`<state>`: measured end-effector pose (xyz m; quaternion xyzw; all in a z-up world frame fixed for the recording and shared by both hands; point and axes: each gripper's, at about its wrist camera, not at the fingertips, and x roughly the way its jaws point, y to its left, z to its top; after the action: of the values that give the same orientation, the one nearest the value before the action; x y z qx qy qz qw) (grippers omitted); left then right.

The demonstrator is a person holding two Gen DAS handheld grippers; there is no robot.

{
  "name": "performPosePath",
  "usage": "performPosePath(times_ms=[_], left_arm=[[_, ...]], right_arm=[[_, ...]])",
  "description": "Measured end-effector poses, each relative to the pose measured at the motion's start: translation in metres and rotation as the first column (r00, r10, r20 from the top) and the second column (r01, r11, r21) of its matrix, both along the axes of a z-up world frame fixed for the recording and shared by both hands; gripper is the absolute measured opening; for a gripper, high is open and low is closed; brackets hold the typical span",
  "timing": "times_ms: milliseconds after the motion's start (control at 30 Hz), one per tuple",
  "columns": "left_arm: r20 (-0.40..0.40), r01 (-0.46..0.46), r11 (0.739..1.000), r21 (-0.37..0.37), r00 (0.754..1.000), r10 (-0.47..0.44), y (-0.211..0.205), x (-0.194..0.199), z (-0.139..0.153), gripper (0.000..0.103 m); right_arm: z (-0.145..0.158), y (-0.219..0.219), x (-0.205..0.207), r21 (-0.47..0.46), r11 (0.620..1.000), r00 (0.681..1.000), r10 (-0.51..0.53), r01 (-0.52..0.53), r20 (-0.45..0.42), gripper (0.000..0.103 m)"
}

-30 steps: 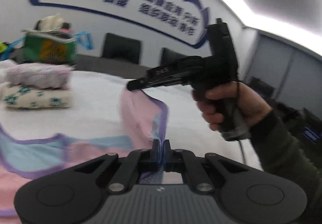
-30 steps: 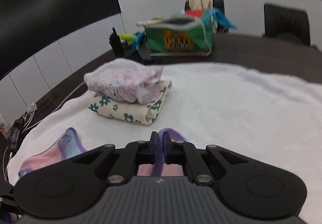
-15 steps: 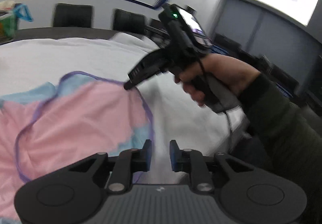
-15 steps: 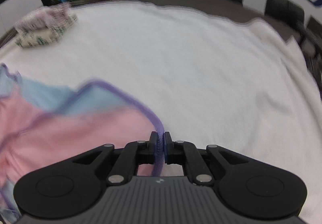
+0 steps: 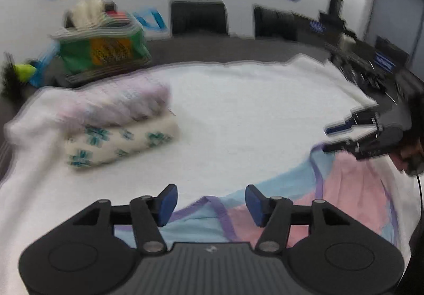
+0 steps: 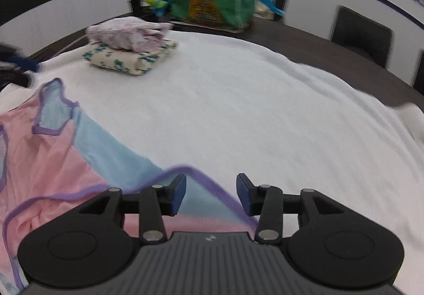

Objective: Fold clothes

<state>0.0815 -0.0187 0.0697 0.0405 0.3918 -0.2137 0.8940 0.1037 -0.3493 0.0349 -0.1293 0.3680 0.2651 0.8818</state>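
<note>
Covering dark table [image 6: 331, 37]: white towel [image 6: 251, 98].

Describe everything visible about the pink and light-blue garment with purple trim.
The pink and light-blue garment with purple trim looks like a thin, soft knit sleeveless top. Purple binding edges its strap and openings. It lies spread, slightly wrinkled, on the white towel-like cloth covering the table. The open left hand-held gripper and open right hand-held gripper each sit over a purple-bound edge of it, neither gripping it.
</note>
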Motion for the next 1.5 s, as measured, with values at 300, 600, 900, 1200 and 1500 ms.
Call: performPosePath(times_ms=[300, 600, 900, 1200, 1500], left_arm=[[-0.002, 0.126, 0.992, 0.032, 0.992, -0.126, -0.003, 0.013, -0.056, 0.051], [0.075, -0.028, 0.999, -0.017, 0.997, 0.029, 0.015, 0.022, -0.043, 0.006], [0.119, -0.161, 0.985, 0.060, 0.981, 0.153, 0.016, 0.029, -0.042, 0.014], [0.138, 0.109, 0.993, -0.046, 0.985, -0.102, -0.026, -0.082, 0.011, 0.037], [0.117, 0.379, 0.925, 0.006, 0.919, -0.377, -0.147, -0.178, -0.040, 0.038]], right_arm=[[-0.014, 0.021, 0.009, -0.083, 0.995, 0.998, 0.063, -0.063, 0.005, 0.047], [-0.014, 0.020, 0.012, 0.008, 0.998, 0.996, -0.060, 0.060, 0.072, 0.001], [-0.032, 0.016, 0.040, -0.042, 0.956, 0.952, -0.285, 0.291, 0.108, 0.009], [-0.003, -0.039, -0.029, 0.043, 0.947, 0.944, -0.322, 0.319, 0.069, 0.039], [-0.030, -0.075, -0.064, 0.056, 0.918, 0.920, -0.391, 0.392, -0.030, 0.005]])
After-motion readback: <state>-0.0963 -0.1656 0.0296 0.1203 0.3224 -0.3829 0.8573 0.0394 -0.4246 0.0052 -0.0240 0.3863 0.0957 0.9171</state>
